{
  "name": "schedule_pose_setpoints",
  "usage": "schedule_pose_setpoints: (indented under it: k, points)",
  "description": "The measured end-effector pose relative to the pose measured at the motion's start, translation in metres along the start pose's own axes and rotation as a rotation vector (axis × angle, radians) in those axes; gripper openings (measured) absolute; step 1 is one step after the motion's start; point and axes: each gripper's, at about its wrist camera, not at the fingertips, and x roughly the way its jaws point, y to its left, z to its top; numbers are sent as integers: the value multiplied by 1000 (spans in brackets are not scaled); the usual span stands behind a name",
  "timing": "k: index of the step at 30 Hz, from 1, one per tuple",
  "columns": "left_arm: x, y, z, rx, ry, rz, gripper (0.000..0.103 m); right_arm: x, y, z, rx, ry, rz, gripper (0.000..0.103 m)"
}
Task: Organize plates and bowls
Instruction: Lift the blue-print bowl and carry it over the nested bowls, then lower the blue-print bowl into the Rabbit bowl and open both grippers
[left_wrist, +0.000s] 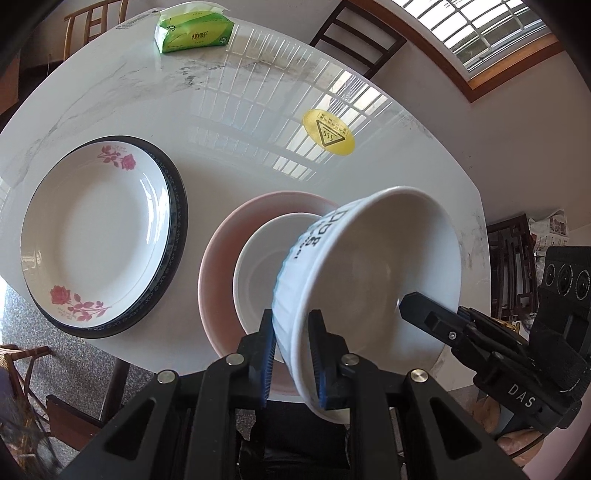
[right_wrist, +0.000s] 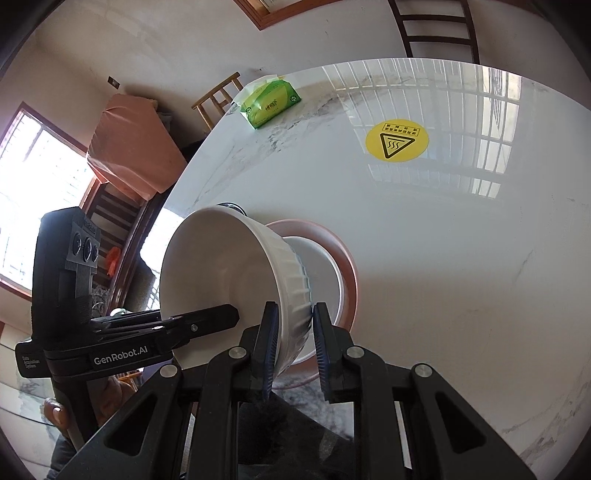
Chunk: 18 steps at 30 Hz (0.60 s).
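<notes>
A white ribbed bowl (left_wrist: 369, 266) (right_wrist: 221, 266) with black lettering hangs tilted over a pink plate (left_wrist: 218, 266) (right_wrist: 349, 258). That plate carries a smaller white bowl (left_wrist: 255, 269) (right_wrist: 325, 273). My left gripper (left_wrist: 291, 332) is shut on the ribbed bowl's near rim. My right gripper (right_wrist: 295, 321) is shut on the opposite rim; one of its fingers (left_wrist: 424, 312) reaches inside the bowl. At the left of the table, a rose-patterned white plate (left_wrist: 96, 236) lies on a dark-rimmed plate (left_wrist: 181, 206).
A green tissue pack (left_wrist: 194, 31) (right_wrist: 271, 103) lies at the far edge of the white marble table (left_wrist: 240, 122). A yellow warning sticker (left_wrist: 328, 133) (right_wrist: 397, 140) marks the middle. Chairs stand around the table, and its near edge runs just below the pink plate.
</notes>
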Motion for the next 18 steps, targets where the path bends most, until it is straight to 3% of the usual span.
schedule_pose_setpoints:
  k: [18]
  points:
    - [18,-10,-5,36,-11,74,18,16,-7,0,15,31,-6,18]
